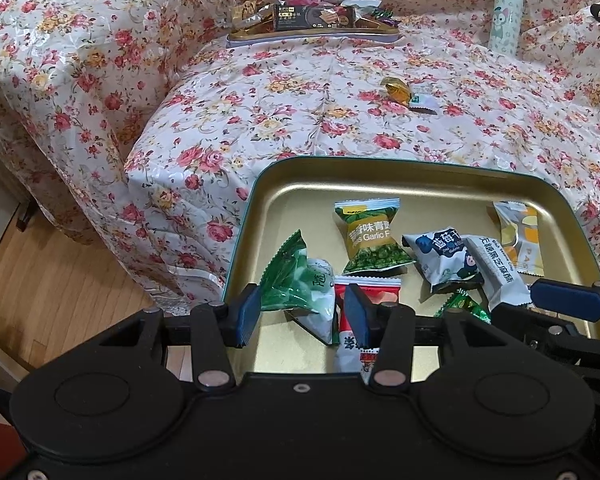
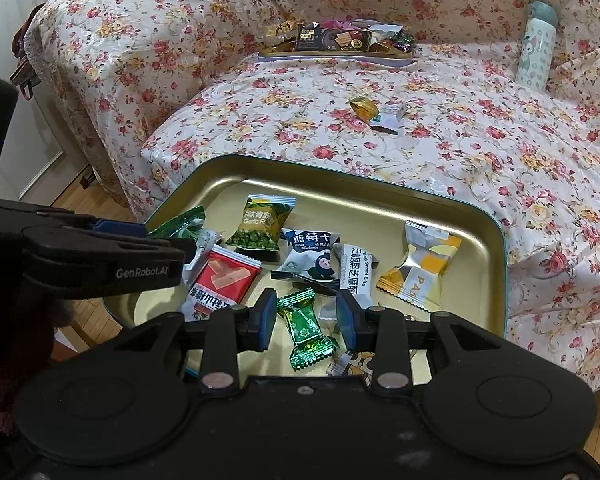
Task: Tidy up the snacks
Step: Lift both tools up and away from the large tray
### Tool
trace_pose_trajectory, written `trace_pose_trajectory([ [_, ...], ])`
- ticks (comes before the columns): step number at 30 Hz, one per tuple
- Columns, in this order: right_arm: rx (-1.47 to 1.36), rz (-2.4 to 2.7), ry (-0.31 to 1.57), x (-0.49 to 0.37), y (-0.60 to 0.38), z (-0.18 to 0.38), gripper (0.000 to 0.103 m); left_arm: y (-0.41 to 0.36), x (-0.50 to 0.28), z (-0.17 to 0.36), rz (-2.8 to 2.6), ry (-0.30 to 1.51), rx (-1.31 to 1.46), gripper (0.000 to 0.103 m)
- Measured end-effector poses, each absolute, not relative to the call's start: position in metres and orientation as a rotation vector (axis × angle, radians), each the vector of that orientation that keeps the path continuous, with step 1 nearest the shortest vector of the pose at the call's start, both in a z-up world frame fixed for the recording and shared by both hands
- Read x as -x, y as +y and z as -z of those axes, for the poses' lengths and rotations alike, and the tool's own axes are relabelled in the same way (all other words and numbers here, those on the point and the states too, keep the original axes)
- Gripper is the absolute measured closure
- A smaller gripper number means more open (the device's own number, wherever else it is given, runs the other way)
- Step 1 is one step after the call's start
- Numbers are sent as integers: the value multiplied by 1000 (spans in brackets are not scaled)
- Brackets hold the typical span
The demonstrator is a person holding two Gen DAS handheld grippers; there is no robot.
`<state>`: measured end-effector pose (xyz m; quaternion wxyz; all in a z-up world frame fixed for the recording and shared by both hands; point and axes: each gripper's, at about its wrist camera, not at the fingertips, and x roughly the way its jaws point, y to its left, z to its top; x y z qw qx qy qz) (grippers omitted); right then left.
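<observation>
A gold tin tray (image 1: 380,184) (image 2: 340,204) holds several snack packets. My left gripper (image 1: 302,304) is over its left side and open. A green-and-white packet (image 1: 300,288) (image 2: 180,226) shows between the blue pads, with a small gap on each side. My right gripper (image 2: 306,316) is over the tray's near side, also open, its pads either side of a green foil candy (image 2: 306,328) without pressing it. A garlic pea packet (image 2: 260,222), a blueberry packet (image 2: 310,254), a sesame crisp bar (image 2: 354,272), a yellow packet (image 2: 420,268) and a red packet (image 2: 224,276) lie around.
A second tray (image 1: 312,36) heaped with snacks sits at the back of the floral-covered seat (image 1: 260,120). A gold candy (image 1: 396,90) and a white one (image 1: 422,100) lie loose mid-seat. A pale bottle (image 1: 504,20) stands at the back right. Wooden floor (image 1: 60,280) lies left.
</observation>
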<state>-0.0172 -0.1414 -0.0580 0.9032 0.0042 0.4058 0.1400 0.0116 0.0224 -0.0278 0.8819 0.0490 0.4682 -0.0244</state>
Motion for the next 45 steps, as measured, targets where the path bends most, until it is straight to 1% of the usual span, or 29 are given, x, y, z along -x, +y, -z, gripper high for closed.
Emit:
trace_pose_trajectory([
  [19,-44,-238,843,20,-146,59,67,24,-7,29,27,984,-105,49],
  [34,-52,-215,860,16,-151,66,67,20,-8,36,62,1032,-95,49],
  [45,-58,-153,833,9,-162,60,67,18,-16,31,71,1053,-97,48],
])
